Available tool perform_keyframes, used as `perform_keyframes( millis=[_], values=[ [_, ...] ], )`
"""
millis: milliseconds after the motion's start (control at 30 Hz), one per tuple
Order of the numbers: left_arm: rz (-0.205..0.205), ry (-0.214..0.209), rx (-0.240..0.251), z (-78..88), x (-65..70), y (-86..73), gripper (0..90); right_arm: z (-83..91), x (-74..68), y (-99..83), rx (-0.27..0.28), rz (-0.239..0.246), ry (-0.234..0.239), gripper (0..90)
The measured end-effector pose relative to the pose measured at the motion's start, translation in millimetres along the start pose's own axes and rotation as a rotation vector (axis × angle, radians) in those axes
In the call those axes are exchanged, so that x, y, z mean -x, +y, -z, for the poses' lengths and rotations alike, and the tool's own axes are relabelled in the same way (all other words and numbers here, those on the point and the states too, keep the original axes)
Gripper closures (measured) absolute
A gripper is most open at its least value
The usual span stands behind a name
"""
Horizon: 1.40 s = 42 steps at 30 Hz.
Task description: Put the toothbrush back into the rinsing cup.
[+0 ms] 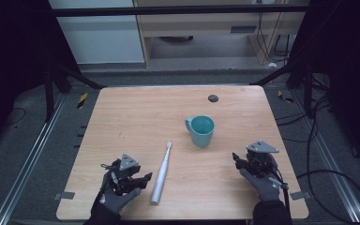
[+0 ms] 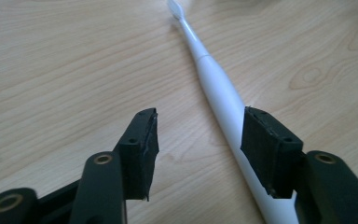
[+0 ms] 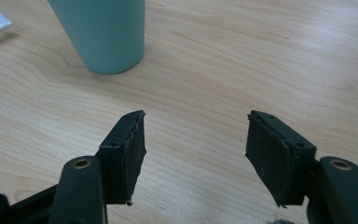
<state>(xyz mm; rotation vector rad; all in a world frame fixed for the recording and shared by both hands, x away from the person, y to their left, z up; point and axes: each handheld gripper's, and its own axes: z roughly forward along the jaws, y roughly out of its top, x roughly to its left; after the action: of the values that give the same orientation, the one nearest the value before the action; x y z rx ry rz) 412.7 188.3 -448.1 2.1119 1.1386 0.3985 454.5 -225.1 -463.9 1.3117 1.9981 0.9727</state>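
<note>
Toothbrush [image 2: 223,98] lies just right of the left gripper [image 1: 132,180], long axis running ahead past its right jaw (both grippers wide open, empty), right gripper [image 1: 243,161] well apart.

One toothbrush [image 1: 161,171], one mug [image 1: 201,131]
</note>
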Motion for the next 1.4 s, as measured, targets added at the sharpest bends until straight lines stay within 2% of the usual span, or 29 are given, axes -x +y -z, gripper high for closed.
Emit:
perform_keyframes(
  millis=[67,167,200,400,700,1067,1300,1400],
  values=[
    [-0.02,-0.016,-0.024,-5.4,9.4,1.7,47.7,-1.1,0.2,-0.7,-0.006,0.002,0.002,37.9],
    [-0.032,-0.017,-0.043,-10.8,15.6,2.5,47.6,-2.1,0.3,-1.5,-0.013,0.002,0.002,38.2],
    [-0.041,-0.026,-0.065,-16.6,20.9,2.8,47.6,-2.4,0.3,-1.5,-0.014,0.003,0.004,38.2],
    [-0.052,-0.031,-0.116,-29.4,28.5,1.8,47.2,-2.9,-0.2,-1.3,-0.02,-0.001,0.008,38.4],
    [-0.037,-0.05,-0.158,-35.4,27.7,-0.1,51.5,-3.8,0.1,-1.6,-0.026,0.006,0.009,38.9],
    [-0.041,-0.041,-0.18,-35.4,20.9,-1.0,65.1,-4.5,0.3,-1.6,-0.037,0.004,0.019,40.6],
    [-0.046,-0.041,-0.185,-35.7,20.4,-0.8,64.6,-4.4,0.6,-1.9,-0.04,0.003,0.021,41.1],
    [-0.054,-0.062,-0.19,-35.2,19.6,0.3,53.4,-4.4,0.4,-2.0,-0.035,0.003,0.02,40.3]
  ],
)
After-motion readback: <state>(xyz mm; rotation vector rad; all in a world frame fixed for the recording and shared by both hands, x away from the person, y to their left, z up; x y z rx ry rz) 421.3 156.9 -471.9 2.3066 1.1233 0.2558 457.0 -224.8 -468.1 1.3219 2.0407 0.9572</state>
